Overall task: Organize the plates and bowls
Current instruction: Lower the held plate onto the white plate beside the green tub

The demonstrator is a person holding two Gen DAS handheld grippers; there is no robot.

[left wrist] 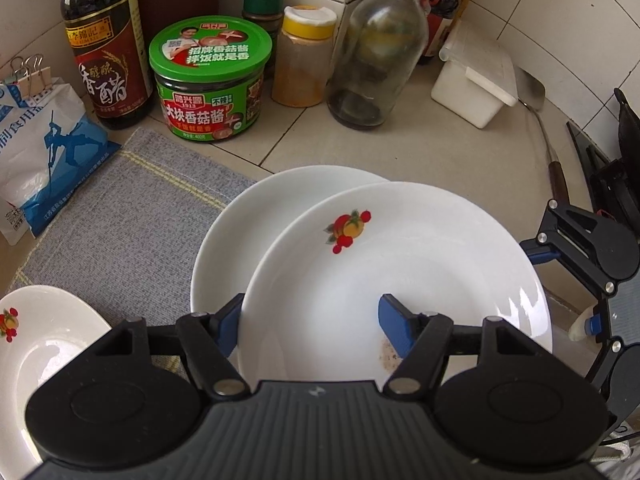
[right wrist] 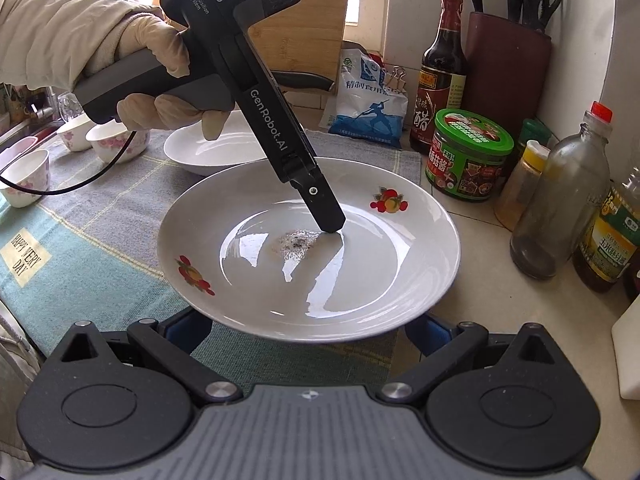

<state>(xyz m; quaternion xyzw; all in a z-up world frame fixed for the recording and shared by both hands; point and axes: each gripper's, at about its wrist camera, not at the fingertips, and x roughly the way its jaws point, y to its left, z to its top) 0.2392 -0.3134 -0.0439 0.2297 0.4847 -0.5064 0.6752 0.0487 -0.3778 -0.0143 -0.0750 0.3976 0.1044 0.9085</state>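
Note:
A white plate with fruit prints is held a little above the counter, over a second white plate. My left gripper straddles its near rim, one blue finger inside the plate and the other outside; the jaws stand wide. In the right wrist view the left gripper's finger touches the plate's inside. My right gripper is open, its blue fingers under the plate's near rim. A third white plate lies on the cloth.
Bottles and jars line the wall: vinegar bottle, green-lidded jar, spice jar, glass bottle, oil bottle. Salt bag, white box, spatula. Small flowered bowls sit at the far left on the cloth.

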